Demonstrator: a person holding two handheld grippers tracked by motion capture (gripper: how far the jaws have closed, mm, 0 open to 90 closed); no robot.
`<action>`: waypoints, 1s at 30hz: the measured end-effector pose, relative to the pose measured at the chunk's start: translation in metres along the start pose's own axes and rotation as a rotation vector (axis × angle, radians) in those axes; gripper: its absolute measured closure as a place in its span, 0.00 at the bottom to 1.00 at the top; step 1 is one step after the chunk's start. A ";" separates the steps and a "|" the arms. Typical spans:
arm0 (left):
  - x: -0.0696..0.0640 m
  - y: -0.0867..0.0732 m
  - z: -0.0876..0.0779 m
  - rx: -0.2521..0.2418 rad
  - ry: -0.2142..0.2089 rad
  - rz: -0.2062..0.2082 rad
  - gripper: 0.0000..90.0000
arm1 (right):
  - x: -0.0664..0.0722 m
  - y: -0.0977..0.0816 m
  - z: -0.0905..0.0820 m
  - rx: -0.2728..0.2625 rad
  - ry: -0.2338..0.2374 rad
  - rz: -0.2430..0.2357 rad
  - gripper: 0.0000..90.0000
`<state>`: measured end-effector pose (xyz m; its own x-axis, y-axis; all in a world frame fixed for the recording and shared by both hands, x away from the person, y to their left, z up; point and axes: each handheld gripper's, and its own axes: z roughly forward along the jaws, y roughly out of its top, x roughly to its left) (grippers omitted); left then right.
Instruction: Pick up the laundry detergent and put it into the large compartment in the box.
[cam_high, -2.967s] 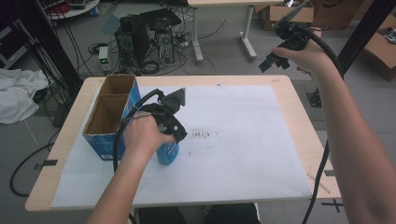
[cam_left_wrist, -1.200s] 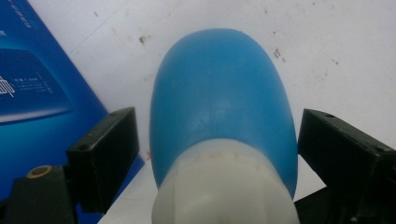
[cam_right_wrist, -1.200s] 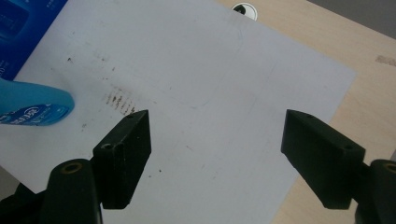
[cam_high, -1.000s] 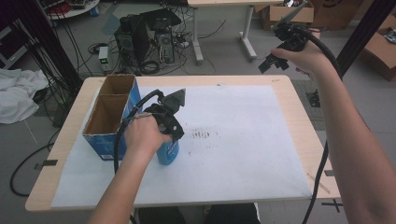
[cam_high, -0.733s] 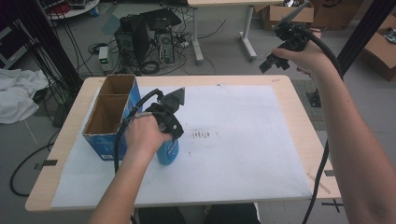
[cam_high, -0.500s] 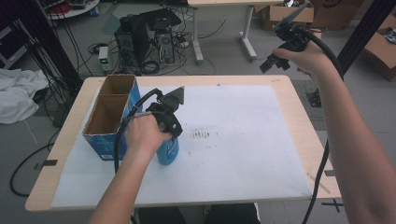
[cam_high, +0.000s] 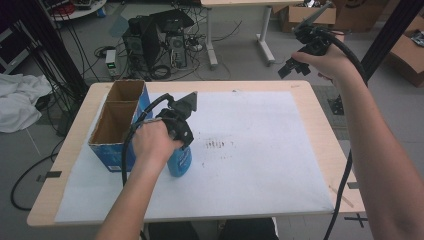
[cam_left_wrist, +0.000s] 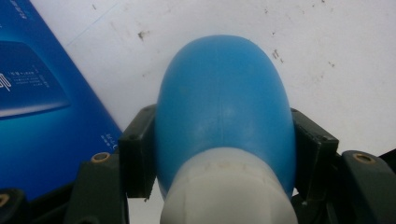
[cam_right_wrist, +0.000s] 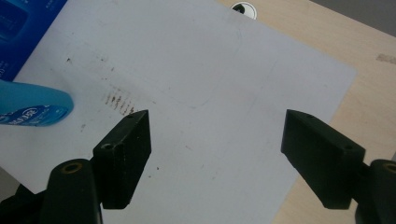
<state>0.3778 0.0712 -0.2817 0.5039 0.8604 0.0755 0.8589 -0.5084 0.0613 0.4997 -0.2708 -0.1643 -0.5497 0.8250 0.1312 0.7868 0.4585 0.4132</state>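
Box (cam_high: 116, 126) sits at the tabletop's left edge, toward the far-left corner: open top, two compartments, blue sides, brown inside, long axis running front to back. Its near part rests on the white sheet (cam_high: 260, 150) that covers most of the table (cam_high: 320, 145); bare wood shows along the right and left edges. Just right of the box, near its front end, the bottle (cam_high: 180, 161) lies on the sheet, blue body with a white neck. Left gripper (cam_high: 176, 131) is over it, hand (cam_high: 152, 145) on top, cable looping back toward the box. In the left gripper view the jaws have just been closing and now clamp the bottle (cam_left_wrist: 224, 116) on both sides of the body, just above the white neck, pads pressed against the blue plastic; the box's blue side (cam_left_wrist: 42, 121) is close on the left of that view. Mid-sheet, right of the bottle, there's a patch of small dark marks (cam_high: 217, 146). Right gripper (cam_high: 300, 52) is held up in the air past the far-right corner of the tabletop, well apart from the bottle. In the right gripper view its jaws stand wide with nothing between them, looking down at the sheet and the wood edge, the bottle's end (cam_right_wrist: 32, 109) at the left of that view.
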 end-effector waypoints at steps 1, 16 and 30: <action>0.000 0.000 0.000 0.002 0.003 0.003 0.42 | 0.000 0.000 0.000 0.000 0.000 -0.001 0.28; 0.001 0.002 -0.012 0.005 0.011 0.025 0.42 | -0.002 0.001 0.001 0.001 -0.001 0.003 0.28; 0.020 -0.003 -0.072 -0.040 0.019 -0.030 0.42 | -0.002 0.002 0.000 -0.003 0.001 0.006 0.28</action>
<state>0.3787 0.0870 -0.2086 0.4756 0.8748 0.0919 0.8692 -0.4835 0.1033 0.5024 -0.2713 -0.1639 -0.5455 0.8273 0.1345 0.7890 0.4527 0.4155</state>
